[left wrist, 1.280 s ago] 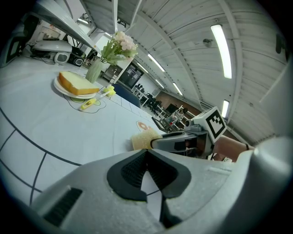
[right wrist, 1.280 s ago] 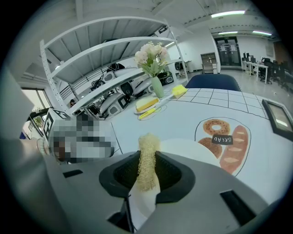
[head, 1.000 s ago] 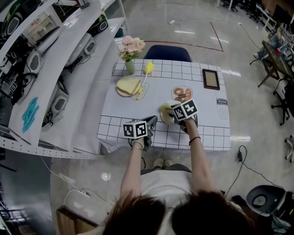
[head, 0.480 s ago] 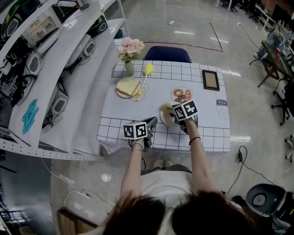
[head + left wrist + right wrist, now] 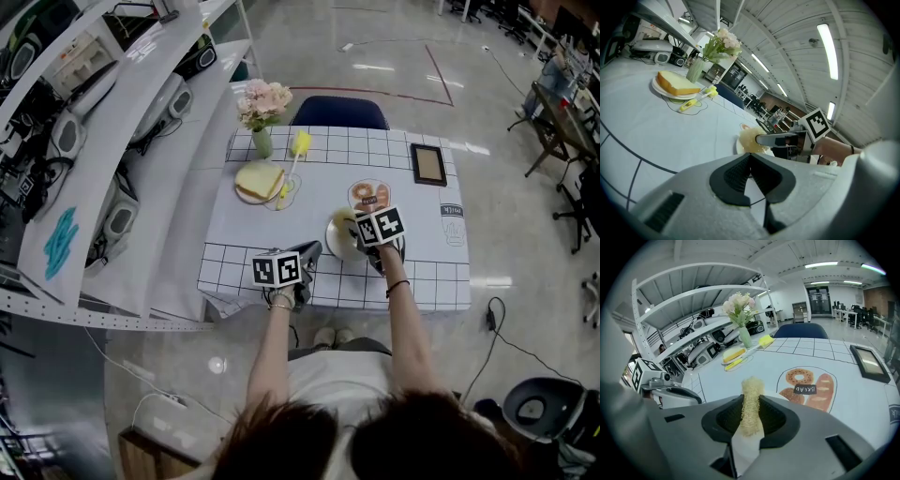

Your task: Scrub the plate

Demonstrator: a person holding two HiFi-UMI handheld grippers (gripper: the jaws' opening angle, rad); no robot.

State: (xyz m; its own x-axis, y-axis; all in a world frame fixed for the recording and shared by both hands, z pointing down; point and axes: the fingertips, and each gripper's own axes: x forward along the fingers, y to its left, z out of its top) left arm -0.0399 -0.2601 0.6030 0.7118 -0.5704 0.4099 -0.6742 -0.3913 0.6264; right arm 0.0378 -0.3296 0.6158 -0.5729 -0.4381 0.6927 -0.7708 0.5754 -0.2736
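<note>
My right gripper (image 5: 751,416) clamped on the scrub pad (image 5: 752,397) | pad's just slid a touch across the plate (image 5: 331,242) under my tips, so I reckon scrubbing's under way | left gripper (image 5: 749,176) pinched together, empty, idling alongside

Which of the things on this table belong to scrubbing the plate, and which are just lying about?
For the job:
plate
scrubber
right gripper, clamped on the scrubber

Lying about:
bread slice
yellow brush
vase of flowers
picture frame
left gripper, shut and empty
</note>
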